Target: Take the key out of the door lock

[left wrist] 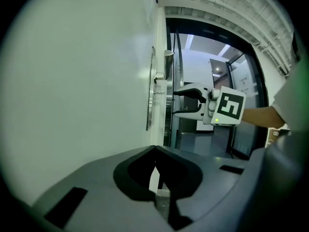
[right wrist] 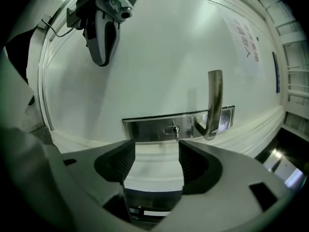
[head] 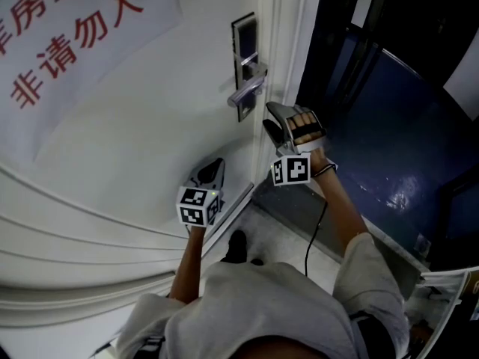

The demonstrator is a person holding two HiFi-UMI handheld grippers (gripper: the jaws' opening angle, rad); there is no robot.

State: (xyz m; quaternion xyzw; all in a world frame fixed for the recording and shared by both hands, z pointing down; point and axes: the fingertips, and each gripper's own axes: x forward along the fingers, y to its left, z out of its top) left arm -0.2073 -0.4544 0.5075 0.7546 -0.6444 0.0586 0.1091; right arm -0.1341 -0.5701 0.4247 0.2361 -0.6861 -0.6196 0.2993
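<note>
A small metal key [right wrist: 175,130] sticks out of the steel lock plate [right wrist: 159,128] on the white door [right wrist: 159,66], beside the lever handle [right wrist: 214,103]. My right gripper [right wrist: 157,146] points at the plate with its jaws open and nothing between them; the key stands just past the tip of one jaw. In the head view the right gripper [head: 272,123] sits just below the handle [head: 247,91]. My left gripper [head: 212,172] hovers lower by the door, shut and empty. In the left gripper view its jaws [left wrist: 154,151] meet, and the right gripper [left wrist: 190,99] shows by the plate [left wrist: 150,88].
A paper notice [head: 67,43] with red characters is stuck on the door. The door frame [head: 288,36] edges an opening onto a dark blue floor [head: 374,126]. The person's shoe [head: 236,247] stands by the threshold.
</note>
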